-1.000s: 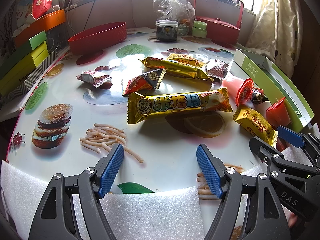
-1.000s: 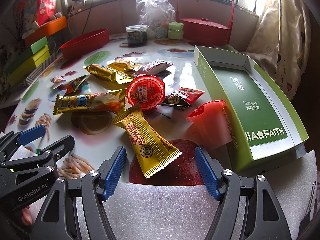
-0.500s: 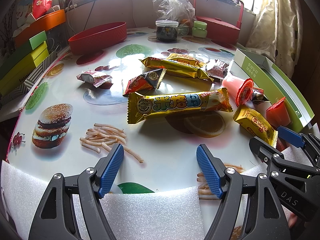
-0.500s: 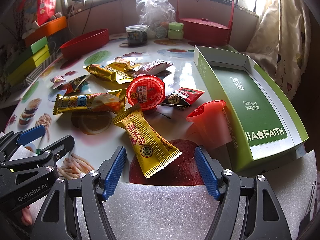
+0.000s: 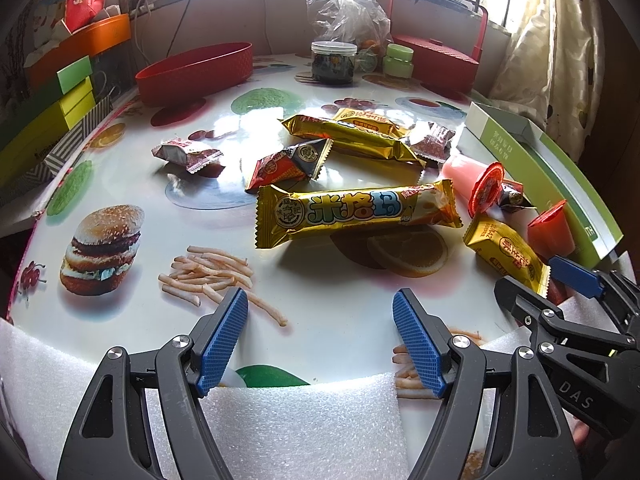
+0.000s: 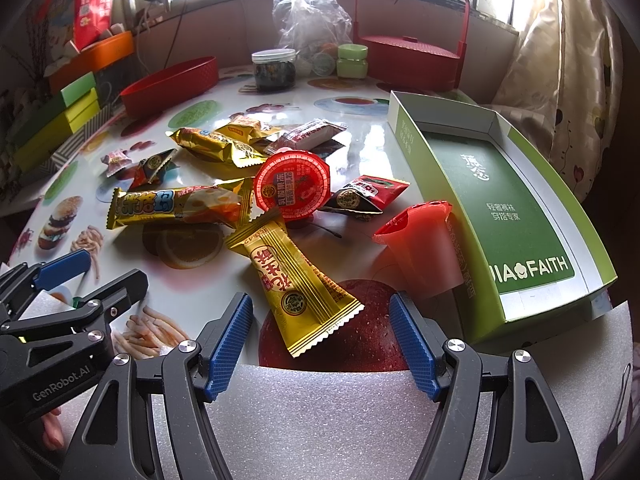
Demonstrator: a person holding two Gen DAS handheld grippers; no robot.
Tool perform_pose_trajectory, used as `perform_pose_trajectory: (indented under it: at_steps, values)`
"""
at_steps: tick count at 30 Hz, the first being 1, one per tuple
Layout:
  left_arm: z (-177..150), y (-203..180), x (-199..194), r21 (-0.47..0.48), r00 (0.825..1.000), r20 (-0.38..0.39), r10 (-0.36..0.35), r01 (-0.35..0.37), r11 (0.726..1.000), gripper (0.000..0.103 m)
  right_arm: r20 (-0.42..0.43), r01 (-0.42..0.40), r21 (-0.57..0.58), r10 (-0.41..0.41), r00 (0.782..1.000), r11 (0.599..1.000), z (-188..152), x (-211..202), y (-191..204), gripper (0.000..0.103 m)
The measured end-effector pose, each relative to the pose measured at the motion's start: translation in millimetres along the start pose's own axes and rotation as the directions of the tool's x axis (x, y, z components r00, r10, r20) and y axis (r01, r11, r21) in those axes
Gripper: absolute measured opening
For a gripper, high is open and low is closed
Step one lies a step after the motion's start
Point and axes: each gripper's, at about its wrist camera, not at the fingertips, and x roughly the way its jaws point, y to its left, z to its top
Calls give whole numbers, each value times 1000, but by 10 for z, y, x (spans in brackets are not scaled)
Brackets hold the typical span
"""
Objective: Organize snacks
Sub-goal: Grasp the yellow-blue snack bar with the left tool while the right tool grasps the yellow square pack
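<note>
Several wrapped snacks lie scattered on the printed table. A long gold bar (image 5: 352, 214) (image 6: 176, 206) lies mid-table, with a second gold bar (image 5: 352, 140) behind it. A short gold packet (image 6: 298, 284) (image 5: 506, 252) rests just ahead of my right gripper (image 6: 320, 340), which is open and holds nothing. A jelly cup with a red lid (image 6: 292, 184) (image 5: 476, 184) lies on its side, and another red cup (image 6: 420, 248) leans against the green box (image 6: 508, 200). My left gripper (image 5: 320, 340) is open over the near table edge, well short of the long bar.
A red oval basket (image 5: 196, 72), a dark jar (image 5: 334, 62), a plastic bag (image 5: 348, 8) and a red handled box (image 6: 412, 56) stand at the back. Stacked green and orange boxes (image 5: 48, 108) line the left edge. White foam (image 6: 320, 412) covers the near edge.
</note>
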Motion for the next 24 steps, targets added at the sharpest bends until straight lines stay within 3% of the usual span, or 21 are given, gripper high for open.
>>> perform_pose_trajectory:
  at_steps: [6, 12, 18, 24]
  values:
    - [48, 64, 0, -5, 999, -11, -37, 37, 999, 75, 15, -28, -34, 29, 999, 999, 86, -19, 46, 71]
    - [250, 92, -68, 53, 996, 43, -73, 70, 996, 76, -10, -47, -67, 47, 999, 997, 186, 39, 49, 71]
    - [429, -15, -6, 182, 994, 54, -94, 82, 980, 75, -20, -88, -75, 87, 996, 993, 191, 53, 69, 70]
    - [527, -191, 121, 305, 992, 25, -121, 108, 946, 76, -31, -85, -84, 83, 996, 993, 193, 89, 101, 64]
